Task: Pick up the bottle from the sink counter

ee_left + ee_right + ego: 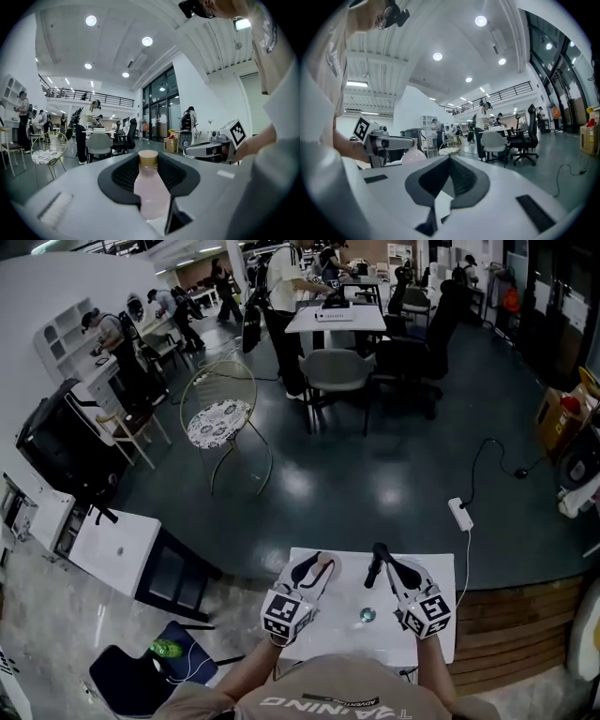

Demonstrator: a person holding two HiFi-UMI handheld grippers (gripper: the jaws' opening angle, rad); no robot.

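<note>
One bottle [151, 192]: pale pink, gold cap, upright, low centre of the left gripper view.

- Holder: left hand-held gripper [317, 568], both jaws pinching the bottle's body below the shoulder. In the head view it sits low and left of centre, over the left part of the white tabletop [328, 638].
- Second tool: right hand-held gripper [449, 164], jaws pressed together with nothing between them. It is just right of the left one, apart from the bottle.
- Other item: one small green round thing [367, 615] on the tabletop between the two tools, kind not clear.
- Progress: the grasp looks complete. The bottle's base is hidden, so whether it is off the tabletop cannot be told. What is left, at most, is to raise it clear.
</note>
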